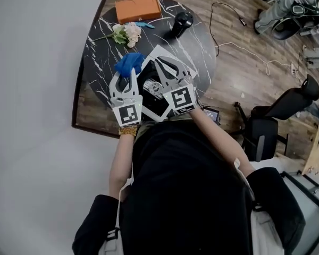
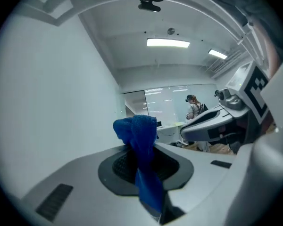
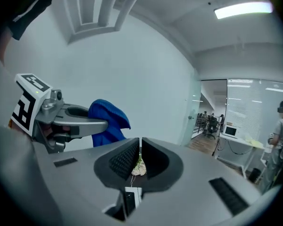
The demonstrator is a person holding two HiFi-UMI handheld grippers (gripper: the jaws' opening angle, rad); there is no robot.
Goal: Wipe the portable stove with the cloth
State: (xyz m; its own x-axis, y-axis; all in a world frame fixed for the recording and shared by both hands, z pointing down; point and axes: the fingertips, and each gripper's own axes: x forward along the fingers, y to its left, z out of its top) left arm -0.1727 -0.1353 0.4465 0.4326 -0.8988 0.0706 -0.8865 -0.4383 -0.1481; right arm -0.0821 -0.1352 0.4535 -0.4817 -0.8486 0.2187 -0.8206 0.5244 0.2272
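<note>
The white portable stove (image 1: 155,109) lies on the black marble table (image 1: 98,73), mostly hidden under both raised grippers; its dark burner (image 1: 153,87) shows between them. My left gripper (image 1: 126,74) is shut on the blue cloth (image 1: 128,64), which bunches above the pads and hangs between them (image 2: 142,147). My right gripper (image 1: 165,62) is beside it on the right, shut with nothing between its pads (image 3: 127,158). Both point about level, well above the table. From the right gripper view the cloth (image 3: 106,120) shows to the left.
An orange box (image 1: 138,8), a bunch of flowers (image 1: 126,34) and a black cylinder (image 1: 182,23) sit at the table's far side. A white wall runs along the left. A black office chair (image 1: 266,129) and cables stand on the wooden floor to the right.
</note>
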